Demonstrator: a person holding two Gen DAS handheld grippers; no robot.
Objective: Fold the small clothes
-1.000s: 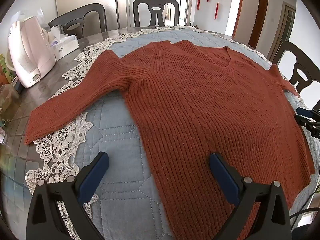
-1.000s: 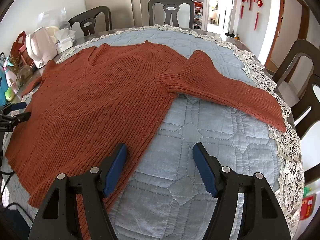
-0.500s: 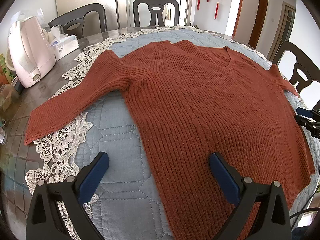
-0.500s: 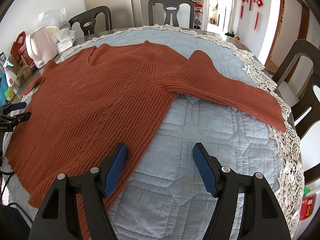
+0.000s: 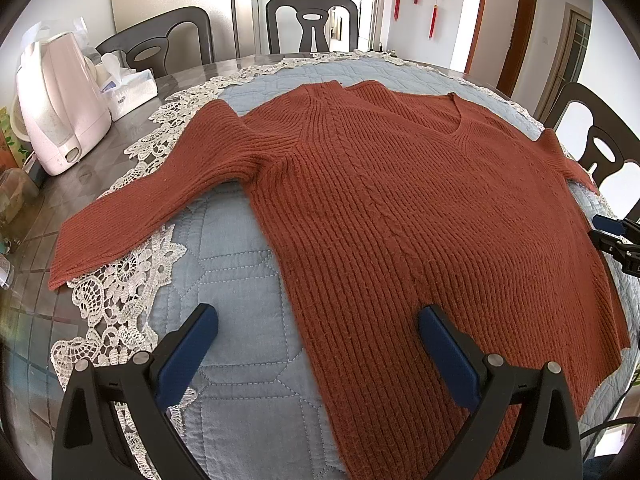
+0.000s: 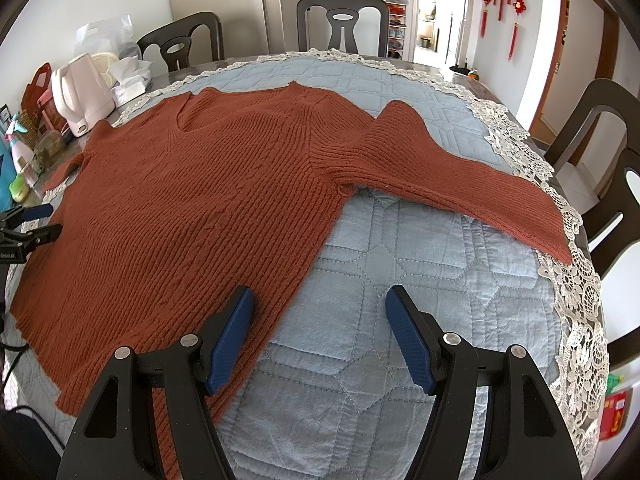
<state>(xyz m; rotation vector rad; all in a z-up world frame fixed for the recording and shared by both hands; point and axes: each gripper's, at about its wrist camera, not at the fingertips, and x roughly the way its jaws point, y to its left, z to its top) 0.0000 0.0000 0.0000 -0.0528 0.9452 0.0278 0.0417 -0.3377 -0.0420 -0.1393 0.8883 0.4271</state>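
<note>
At the far left of the left wrist view a pink kettle (image 5: 60,100) and a tissue box (image 5: 128,90) stand on the bare table beyond the lace edging (image 5: 128,280). The sweater (image 5: 400,208) lies flat and face up on the blue quilted cloth (image 5: 240,280), filling the centre and right of the frame, with its left sleeve (image 5: 132,216) running down toward the lower left so that the cuff rests on lace and table. The left gripper (image 5: 318,344) is spread wide and holds nothing, one pad over the quilt and the other over the knit near the hem; whether either touches is hard to tell through the fisheye.

In the right wrist view the sweater (image 6: 200,208) occupies the left and centre, and the right sleeve (image 6: 460,188) stretches to the right onto the lace border (image 6: 576,280). The right gripper (image 6: 320,332) is likewise wide open and empty, straddling the side edge of the body.

No fold is made yet. The knit is thick and loose, so a shallow pinch could catch only the top layer and drag the body crooked. The left cuff, near the kettle, might snag the lace when lifted.

Only the right view shows the clutter at the middle left beside the kettle and the full right sleeve; only the left view shows the left cuff.
</note>
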